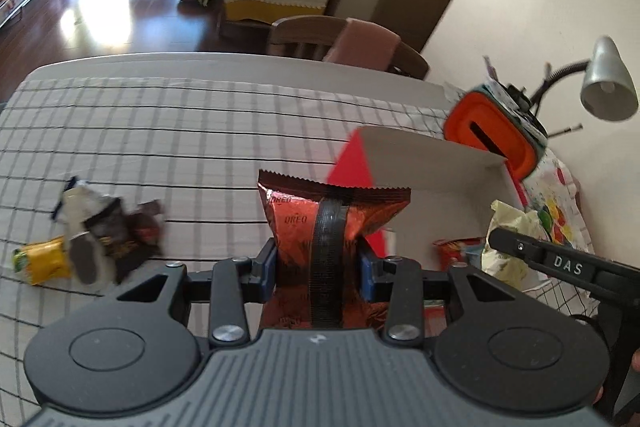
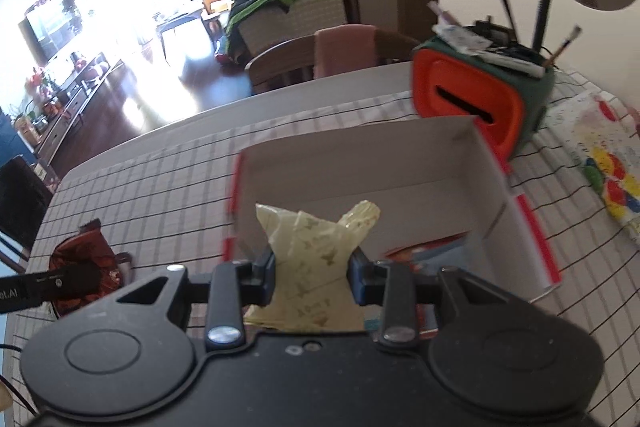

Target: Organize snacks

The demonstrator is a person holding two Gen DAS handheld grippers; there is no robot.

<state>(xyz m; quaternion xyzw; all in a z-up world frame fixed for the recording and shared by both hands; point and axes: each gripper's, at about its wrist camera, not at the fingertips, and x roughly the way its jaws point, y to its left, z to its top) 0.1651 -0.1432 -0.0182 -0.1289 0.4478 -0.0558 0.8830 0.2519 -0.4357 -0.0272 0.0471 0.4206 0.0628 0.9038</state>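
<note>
Since both packets look bound for the open box [image 2: 400,163], each claw carries one clear of the surface [image 1: 160,131]. Left claw [image 1: 318,267] clamped across a red-brown cookie packet [image 1: 332,215], long axis running away from the camera, crimped end forward. Right claw [image 2: 314,277] pinched nearly closed on a pale yellow packet [image 2: 316,239], hanging over the box's near edge. Loose snacks [image 1: 92,239] remain left of the box.

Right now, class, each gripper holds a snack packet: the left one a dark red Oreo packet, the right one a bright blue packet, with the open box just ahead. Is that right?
Not quite. The right gripper holds a pale yellow-green packet, not a blue one, as the right wrist view shows. The rest stands: the left gripper holds the dark red Oreo packet, and the open box lies just ahead.
</note>
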